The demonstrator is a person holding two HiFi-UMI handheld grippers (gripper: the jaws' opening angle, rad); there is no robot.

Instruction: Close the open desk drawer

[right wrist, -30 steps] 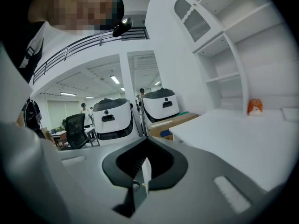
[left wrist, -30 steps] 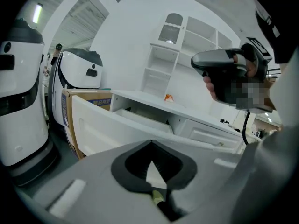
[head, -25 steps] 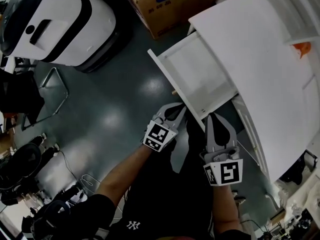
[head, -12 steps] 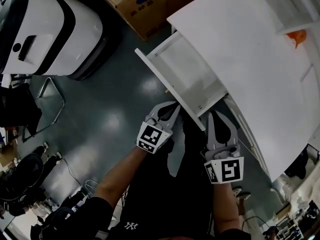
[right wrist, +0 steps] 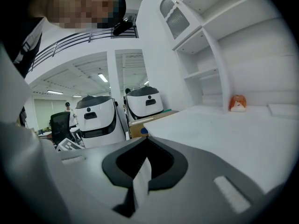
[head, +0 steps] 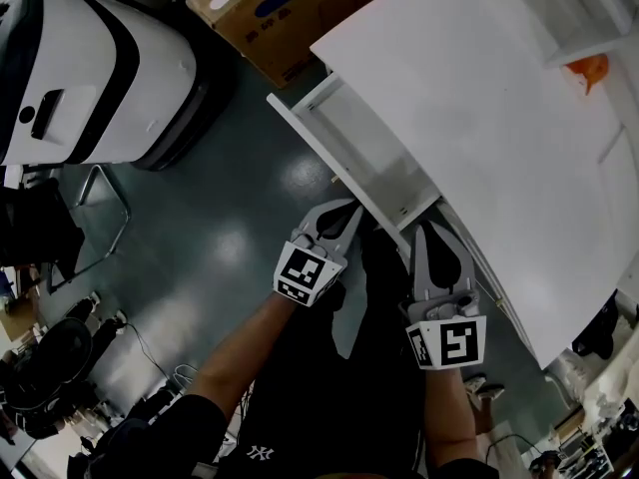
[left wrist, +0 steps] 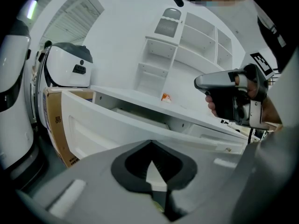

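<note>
The white desk [head: 499, 118] fills the upper right of the head view. Its open drawer [head: 364, 153] sticks out toward the lower left, and its inside looks empty. My left gripper [head: 344, 216] is shut, with its tips right at the drawer's front panel [head: 310, 143], about midway along it. The right gripper [head: 429, 236] is shut too and sits at the near end of that panel, below the desk edge. In the left gripper view the front panel [left wrist: 93, 129] stands just past the closed jaws [left wrist: 150, 143]. The right gripper [right wrist: 145, 140] looks across the desk top [right wrist: 224, 125].
A cardboard box [head: 290, 8] stands on the floor beyond the drawer. Large white machines [head: 90, 68] stand at the upper left, with a metal chair frame [head: 100, 198] below them. A small orange object [head: 589, 68] lies on the desk by white shelving [right wrist: 210, 41].
Less of the drawer's inside shows now than a second ago: the drawer has slid partway under the desk top. Both shut grippers stay at its front panel.
</note>
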